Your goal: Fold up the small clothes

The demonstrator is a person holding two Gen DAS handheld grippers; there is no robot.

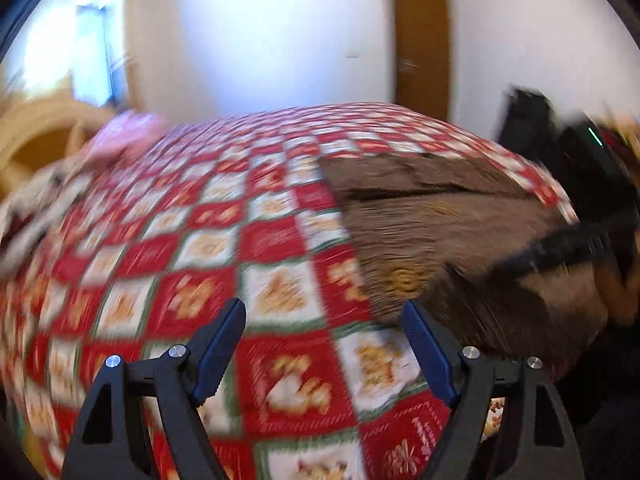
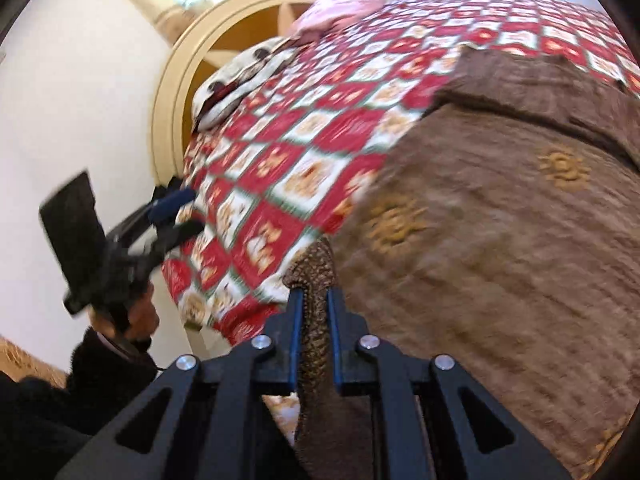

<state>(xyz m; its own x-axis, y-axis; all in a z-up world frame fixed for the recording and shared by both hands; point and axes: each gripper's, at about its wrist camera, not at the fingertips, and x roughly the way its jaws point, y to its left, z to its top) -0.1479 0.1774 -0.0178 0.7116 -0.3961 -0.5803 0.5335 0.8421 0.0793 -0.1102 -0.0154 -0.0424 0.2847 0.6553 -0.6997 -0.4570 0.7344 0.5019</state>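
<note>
Left wrist: left gripper (image 1: 323, 322) is held wide open over the checked bedspread (image 1: 224, 240), nothing between the fingers; brown garment (image 1: 440, 232) is spread to its right. Right wrist: right gripper (image 2: 315, 300) is clamped on the garment's edge, bunched between the pads.

Bright window (image 1: 92, 40) daylight, heavy motion blur throughout, fisheye bending and dark corners.

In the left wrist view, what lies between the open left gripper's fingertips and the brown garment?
Only bare checkered bedspread lies between the left gripper and the brown garment. The left wrist view shows this, though blurred.
</note>
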